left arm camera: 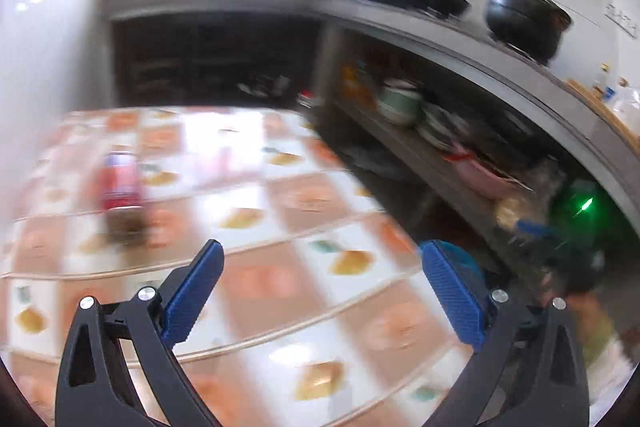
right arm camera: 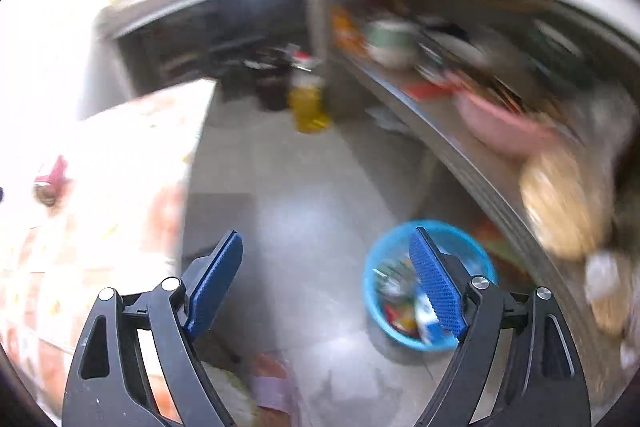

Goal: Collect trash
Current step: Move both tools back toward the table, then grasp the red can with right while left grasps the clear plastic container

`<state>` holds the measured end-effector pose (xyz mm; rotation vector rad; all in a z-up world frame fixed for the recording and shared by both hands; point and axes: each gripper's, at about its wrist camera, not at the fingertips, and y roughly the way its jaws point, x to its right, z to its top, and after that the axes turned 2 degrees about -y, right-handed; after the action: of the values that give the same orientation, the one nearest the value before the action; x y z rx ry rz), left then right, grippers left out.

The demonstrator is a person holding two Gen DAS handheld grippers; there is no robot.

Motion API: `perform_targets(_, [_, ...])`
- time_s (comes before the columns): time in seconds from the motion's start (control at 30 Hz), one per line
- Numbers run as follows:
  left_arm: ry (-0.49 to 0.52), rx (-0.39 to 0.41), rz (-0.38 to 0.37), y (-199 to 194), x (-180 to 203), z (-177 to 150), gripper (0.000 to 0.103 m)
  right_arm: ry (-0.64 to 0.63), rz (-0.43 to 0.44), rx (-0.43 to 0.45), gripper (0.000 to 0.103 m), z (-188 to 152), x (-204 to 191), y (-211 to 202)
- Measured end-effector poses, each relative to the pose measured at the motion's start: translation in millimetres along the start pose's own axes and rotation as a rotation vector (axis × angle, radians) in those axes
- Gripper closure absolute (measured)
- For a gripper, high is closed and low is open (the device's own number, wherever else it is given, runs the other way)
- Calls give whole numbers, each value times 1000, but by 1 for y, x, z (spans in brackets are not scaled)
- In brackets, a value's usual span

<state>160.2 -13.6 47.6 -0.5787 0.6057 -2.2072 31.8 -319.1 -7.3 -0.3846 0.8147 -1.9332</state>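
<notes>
- Right, left claw spread wide, nothing between its blue pads, hanging over the checked bench.
- Ahead and to its left, a red can stands upright on that bench, blurred.
- Over to the right claw, also gaping and empty, above the grey floor.
- Just beyond its right pad, a blue basin sits on the floor below the shelf, wrappers and scraps inside.
</notes>
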Motion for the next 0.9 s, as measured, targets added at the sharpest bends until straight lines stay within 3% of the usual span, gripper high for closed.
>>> perform_targets(0.17, [-118,93,144,-41,-70,-10,6,-74,254,-8,22,44,-79,10])
perform_targets(0.33, [-219,152,255,-67,-124,-14,6,-146,520,-146,21,76,-179,48])
perform_targets(0.47, [-190,178,347,-68,-152,-6,6,-182,626,-252,21,90,-252,81])
perform_targets(0.53, [-191,156,379,-61,-171,3,6,-173,646,-307,21,97,-286,104])
perform_targets(0.7, [-190,90,365,-28,-200,23,8,-187,631,-407,21,104,-347,149])
perform_targets(0.8, [-108,49,368,-7,-200,38,13,-184,608,-470,21,103,-366,175])
perform_targets(0.9, [4,16,414,11,-194,49,27,-168,594,-520,21,101,-376,190])
